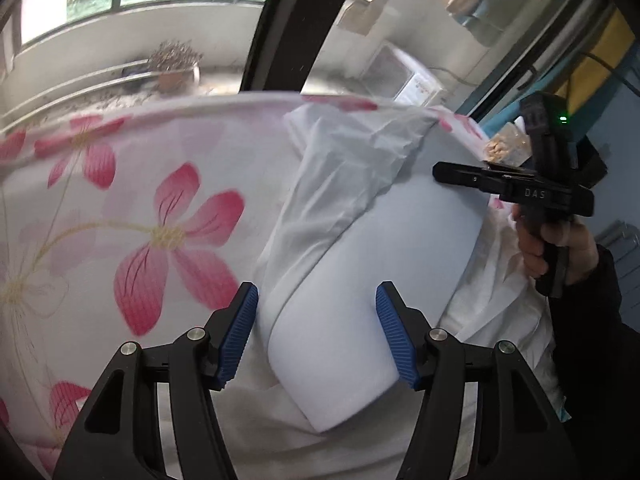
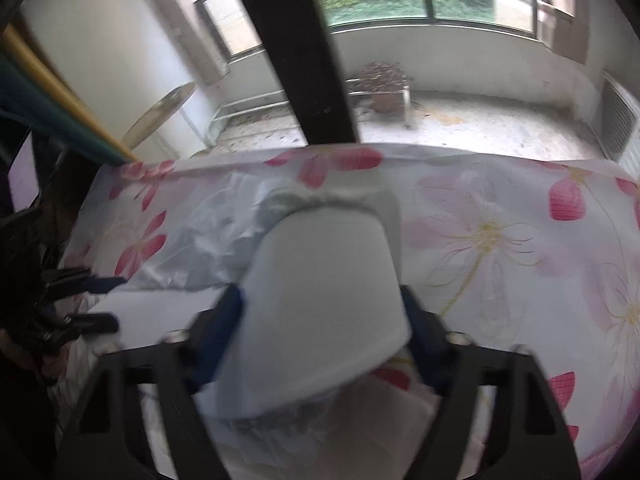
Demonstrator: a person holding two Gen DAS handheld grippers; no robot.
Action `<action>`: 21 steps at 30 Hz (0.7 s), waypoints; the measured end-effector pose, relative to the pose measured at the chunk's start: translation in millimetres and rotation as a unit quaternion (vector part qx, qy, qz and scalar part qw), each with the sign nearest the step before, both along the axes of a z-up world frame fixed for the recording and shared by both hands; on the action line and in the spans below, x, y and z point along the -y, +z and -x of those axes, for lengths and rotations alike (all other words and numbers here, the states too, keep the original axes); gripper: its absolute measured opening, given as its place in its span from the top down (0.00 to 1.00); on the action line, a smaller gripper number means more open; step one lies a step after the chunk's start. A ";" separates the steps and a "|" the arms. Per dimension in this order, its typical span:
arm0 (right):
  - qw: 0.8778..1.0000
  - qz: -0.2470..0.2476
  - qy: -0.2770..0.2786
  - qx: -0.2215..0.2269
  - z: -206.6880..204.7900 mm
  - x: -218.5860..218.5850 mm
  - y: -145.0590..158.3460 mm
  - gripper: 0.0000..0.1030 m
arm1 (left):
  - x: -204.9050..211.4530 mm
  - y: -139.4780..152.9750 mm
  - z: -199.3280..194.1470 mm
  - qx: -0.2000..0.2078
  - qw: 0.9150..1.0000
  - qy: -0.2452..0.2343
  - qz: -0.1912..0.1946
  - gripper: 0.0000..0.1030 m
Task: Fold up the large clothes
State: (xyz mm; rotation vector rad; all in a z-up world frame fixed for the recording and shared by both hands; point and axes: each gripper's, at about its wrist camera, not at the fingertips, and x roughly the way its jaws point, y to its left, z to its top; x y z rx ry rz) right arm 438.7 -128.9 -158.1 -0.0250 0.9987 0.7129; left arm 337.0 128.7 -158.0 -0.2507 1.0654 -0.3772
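A white garment [image 1: 360,248] lies in a long fold on the flowered tablecloth [image 1: 120,200], with a crumpled sleeve part running to the far edge. My left gripper [image 1: 318,338] hangs open just above the near end of the fold, its blue pads [image 1: 240,336] on either side and clear of the cloth. In the left wrist view my right gripper [image 1: 440,172] is at the right, held by a hand [image 1: 560,248]. In the right wrist view, my right gripper [image 2: 320,312] is shut on a broad bunch of the white garment [image 2: 320,260], which fills the gap and hides its right pad. The left gripper [image 2: 108,304] shows at the left edge.
The tablecloth [image 2: 500,240] covers the whole table, whose far edge faces a balcony. A black post [image 1: 288,20] rises behind the table. A potted plant [image 2: 384,80] stands on the balcony floor. A bag of snacks [image 1: 504,146] lies at the table's right end.
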 end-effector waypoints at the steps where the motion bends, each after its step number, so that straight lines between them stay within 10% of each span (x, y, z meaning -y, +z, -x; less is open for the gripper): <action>1: 1.000 -0.002 0.008 0.002 3.9 -2.6 1.0 0.47 | 1.0 -2.5 2.5 -0.007 1.000 0.002 0.003 0.37; 5: 1.000 -0.016 0.021 0.012 14.4 -6.1 9.7 0.69 | -1.4 -1.5 6.6 -0.002 1.000 0.005 0.014 0.38; 8: 0.999 -0.024 0.016 0.027 21.5 -6.5 20.6 0.73 | -1.5 1.3 8.4 0.017 1.000 -0.002 0.026 0.57; 12: 0.998 -0.038 0.006 0.049 33.9 -4.0 40.7 0.74 | -7.2 15.5 10.3 0.051 0.998 0.002 0.042 0.73; 21: 0.994 -0.066 -0.017 0.081 77.3 14.6 79.4 0.74 | -14.5 65.9 32.1 0.113 0.992 -0.009 0.055 0.79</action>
